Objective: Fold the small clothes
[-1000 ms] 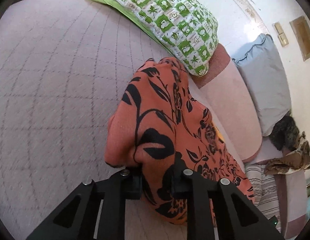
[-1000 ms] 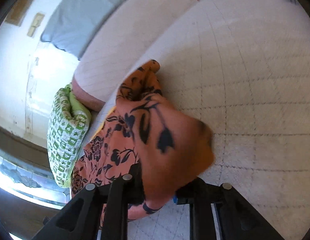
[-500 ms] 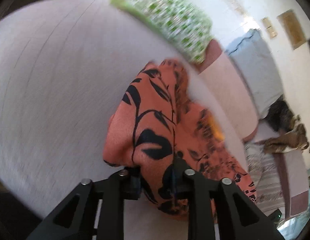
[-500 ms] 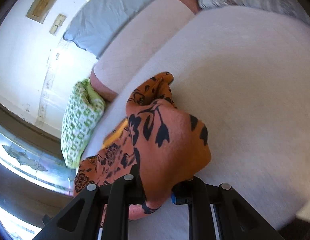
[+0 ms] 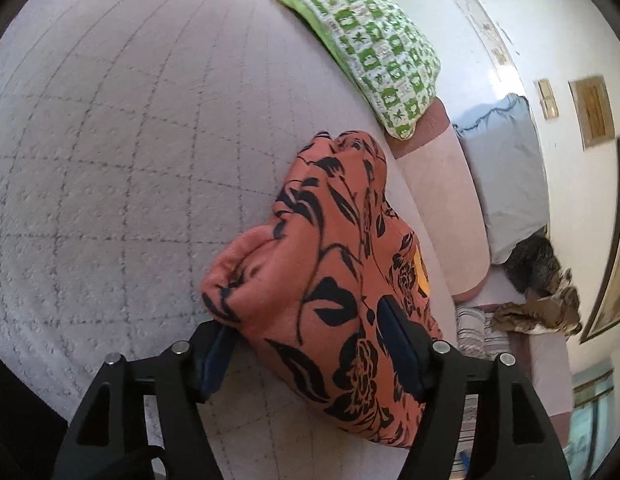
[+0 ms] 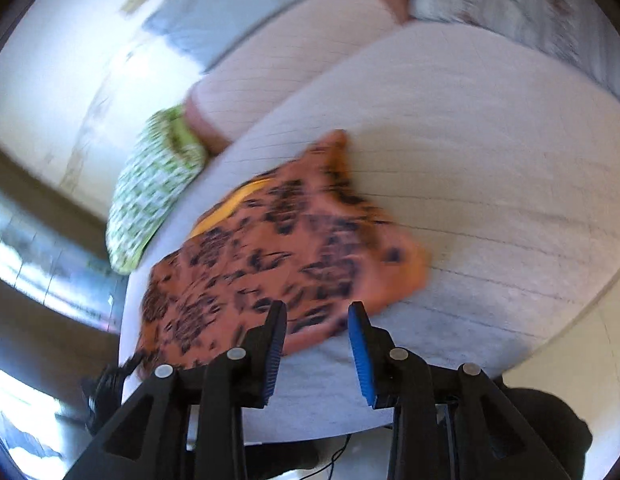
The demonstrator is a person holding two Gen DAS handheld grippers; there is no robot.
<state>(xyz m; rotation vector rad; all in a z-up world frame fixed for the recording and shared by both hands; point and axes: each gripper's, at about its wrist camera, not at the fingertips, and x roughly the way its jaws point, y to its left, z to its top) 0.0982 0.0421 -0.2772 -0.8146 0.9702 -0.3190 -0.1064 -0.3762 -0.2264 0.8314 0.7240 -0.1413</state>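
Observation:
An orange garment with black floral print (image 5: 330, 264) lies bunched on the pale quilted bed cover (image 5: 109, 160). My left gripper (image 5: 310, 344) is open, its jaws spread wide on either side of the garment's near fold, which bulges between them. In the right wrist view the same garment (image 6: 277, 248) lies spread flatter on the cover, blurred by motion. My right gripper (image 6: 318, 340) is open and empty, just behind the garment's near edge, its blue pads (image 6: 360, 352) showing.
A green-and-white patterned pillow (image 5: 370, 48) lies at the bed's far edge, also in the right wrist view (image 6: 153, 192). A pink bolster (image 5: 446, 208) and a blue-grey pillow (image 5: 506, 176) lie beyond. Crumpled clothes (image 5: 542, 288) sit at the right. The bed's near edge (image 6: 350, 432) is below my right gripper.
Both grippers held the garment earlier and have opened. The right gripper has pulled back and the garment has dropped onto the bed. The left jaws have spread around the fold.

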